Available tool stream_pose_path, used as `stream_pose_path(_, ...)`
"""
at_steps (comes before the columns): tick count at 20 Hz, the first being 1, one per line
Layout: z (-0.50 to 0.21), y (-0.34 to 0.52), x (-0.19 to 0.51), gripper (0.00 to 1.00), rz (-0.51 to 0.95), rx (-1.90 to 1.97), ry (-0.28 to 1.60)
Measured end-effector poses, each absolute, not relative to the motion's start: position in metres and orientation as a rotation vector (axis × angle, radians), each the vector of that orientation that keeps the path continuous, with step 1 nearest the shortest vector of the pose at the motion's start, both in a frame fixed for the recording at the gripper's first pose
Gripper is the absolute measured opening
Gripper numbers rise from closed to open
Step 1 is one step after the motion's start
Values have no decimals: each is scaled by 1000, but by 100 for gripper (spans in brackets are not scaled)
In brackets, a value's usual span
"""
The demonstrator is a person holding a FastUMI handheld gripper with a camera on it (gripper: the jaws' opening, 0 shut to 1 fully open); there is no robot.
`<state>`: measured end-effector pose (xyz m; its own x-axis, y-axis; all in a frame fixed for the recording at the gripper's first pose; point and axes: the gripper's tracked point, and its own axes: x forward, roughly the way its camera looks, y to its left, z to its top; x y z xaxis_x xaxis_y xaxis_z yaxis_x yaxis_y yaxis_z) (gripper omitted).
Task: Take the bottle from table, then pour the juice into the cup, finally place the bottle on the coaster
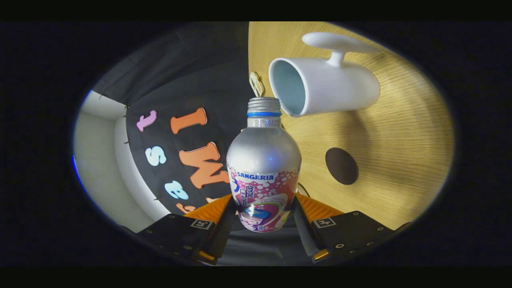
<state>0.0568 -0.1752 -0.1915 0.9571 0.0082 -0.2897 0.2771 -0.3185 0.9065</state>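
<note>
My gripper [264,208] is shut on the bottle [264,160], a silver aluminium one with a pink and white label, a blue neck ring and an open threaded mouth. Both fingers press on its lower body. The whole view is rolled about a quarter turn, so the bottle lies tipped sideways relative to the table. Its mouth sits right at the rim of the white cup [324,88], whose opening faces the bottle; the inside looks pale blue. The dark brown round coaster [341,166] lies on the wooden table beside the bottle's shoulder, nearer the fingers than the cup.
The light wooden table [400,132] spreads behind the cup and coaster. A white saucer-like piece [336,42] is attached at the cup's far side. A small cream object [256,83] sits at the table's edge by the cup. The black cloth wall stands beyond.
</note>
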Motion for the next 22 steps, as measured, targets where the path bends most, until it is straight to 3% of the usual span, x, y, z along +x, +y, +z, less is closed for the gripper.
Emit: stream_pose_path(22,-169,-198,61,76,-294,2049,167)
